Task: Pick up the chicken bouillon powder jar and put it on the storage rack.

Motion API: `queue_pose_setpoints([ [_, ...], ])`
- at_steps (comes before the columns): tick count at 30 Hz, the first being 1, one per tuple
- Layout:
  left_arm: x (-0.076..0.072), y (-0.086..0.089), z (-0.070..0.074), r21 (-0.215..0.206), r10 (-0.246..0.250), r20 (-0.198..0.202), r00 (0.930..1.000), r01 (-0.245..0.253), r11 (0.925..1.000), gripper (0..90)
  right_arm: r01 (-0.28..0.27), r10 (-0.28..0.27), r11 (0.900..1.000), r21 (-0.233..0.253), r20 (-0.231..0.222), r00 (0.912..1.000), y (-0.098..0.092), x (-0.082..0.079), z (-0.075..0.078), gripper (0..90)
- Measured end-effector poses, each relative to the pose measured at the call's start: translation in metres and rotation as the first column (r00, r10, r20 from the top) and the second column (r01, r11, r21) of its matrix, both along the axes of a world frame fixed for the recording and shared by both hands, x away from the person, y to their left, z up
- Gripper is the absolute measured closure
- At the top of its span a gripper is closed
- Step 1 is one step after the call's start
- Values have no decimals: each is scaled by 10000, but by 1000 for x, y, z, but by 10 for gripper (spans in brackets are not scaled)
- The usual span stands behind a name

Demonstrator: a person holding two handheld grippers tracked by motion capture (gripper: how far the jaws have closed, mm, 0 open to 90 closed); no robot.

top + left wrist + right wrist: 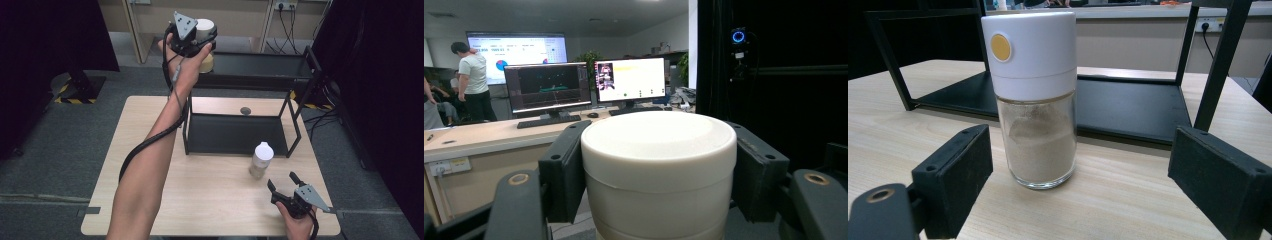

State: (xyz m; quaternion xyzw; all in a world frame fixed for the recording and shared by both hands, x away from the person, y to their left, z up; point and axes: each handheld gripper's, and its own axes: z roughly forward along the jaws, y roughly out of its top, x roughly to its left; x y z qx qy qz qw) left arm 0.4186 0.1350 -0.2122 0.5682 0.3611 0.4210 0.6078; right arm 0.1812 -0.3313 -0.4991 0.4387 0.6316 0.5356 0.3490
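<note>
1. The left hand-held gripper (196, 39) is raised at the left end of the black rack's top shelf (260, 65), its jaws clamped on the white cap of a jar (658, 165) with a yellowish body; the jar stands upright, at or just over the shelf's edge.
2. The right hand-held gripper (283, 184) rests low on the tabletop (210, 200), jaws wide apart and holding nothing.
3. A white-capped glass seasoning jar (1034, 100) stands upright straight ahead of those jaws, near but not touching, its long axis vertical.
4. The right hand-held gripper is much the nearer; a short forward push would likely bracket the jar.
</note>
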Motion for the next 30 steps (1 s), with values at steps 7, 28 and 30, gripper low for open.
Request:
queue_pose_setpoints([
  [7,1,0,5,122,9,-146,9999,-7,9999,328,-6,6,10000,-20,4,10000,0,0,0,108],
  [28,-20,4,10,99,155,232,9996,-158,9998,116,-2,2,10000,-29,8,10000,1,0,0,107],
  [30,-24,6,8,54,116,261,9996,-117,9999,116,-9,9,10000,-37,-7,10000,1,0,0,107],
])
